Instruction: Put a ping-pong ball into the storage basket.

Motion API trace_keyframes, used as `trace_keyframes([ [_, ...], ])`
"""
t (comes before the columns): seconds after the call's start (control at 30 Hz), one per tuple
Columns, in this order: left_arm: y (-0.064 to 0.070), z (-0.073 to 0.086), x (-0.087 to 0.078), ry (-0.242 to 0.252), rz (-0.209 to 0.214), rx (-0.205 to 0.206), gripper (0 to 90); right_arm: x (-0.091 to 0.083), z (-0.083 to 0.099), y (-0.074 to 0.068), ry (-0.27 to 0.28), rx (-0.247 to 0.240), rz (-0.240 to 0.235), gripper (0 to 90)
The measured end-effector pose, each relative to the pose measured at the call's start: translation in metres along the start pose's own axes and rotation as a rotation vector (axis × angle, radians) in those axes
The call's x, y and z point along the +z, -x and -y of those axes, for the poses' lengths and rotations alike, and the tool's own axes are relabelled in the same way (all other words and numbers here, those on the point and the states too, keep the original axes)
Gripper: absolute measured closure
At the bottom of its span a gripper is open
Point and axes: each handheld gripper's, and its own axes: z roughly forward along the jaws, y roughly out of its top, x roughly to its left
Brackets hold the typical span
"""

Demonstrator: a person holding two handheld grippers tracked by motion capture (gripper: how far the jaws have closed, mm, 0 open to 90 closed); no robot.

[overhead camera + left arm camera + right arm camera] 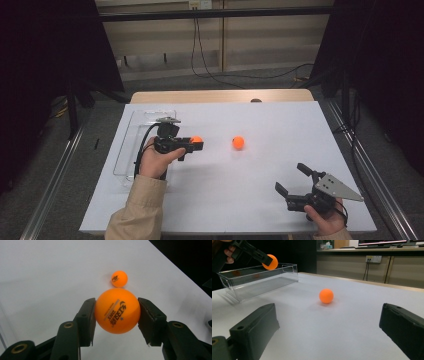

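My left gripper [196, 143] is shut on an orange ping-pong ball [117, 310], held above the white table just right of a clear plastic bin [142, 134]. The same held ball [270, 262] shows in the right gripper view, raised near the clear plastic bin [259, 281]. A second orange ball [238, 142] rests on the table to the right of the held one; it also appears beyond the jaws in the left gripper view [119, 278] and in the right gripper view [326, 295]. My right gripper [292, 179] stands open near the table's front right, jaws wide apart with nothing between them.
The white table sheet [280, 120] has open surface in the middle and at the right. A wooden table edge [220, 95] runs along the back. Black curtains flank both sides, and cables lie on the floor behind.
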Motion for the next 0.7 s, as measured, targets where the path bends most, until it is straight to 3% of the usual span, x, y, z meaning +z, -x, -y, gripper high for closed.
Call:
trace_keyframes([
  [0.7, -0.0066, -0.0005, -0.0089, 0.017, -0.019, -0.012, 50.9, 0.0001, 0.0000, -0.0002, 0.000, 0.002, 0.000, 1.1],
])
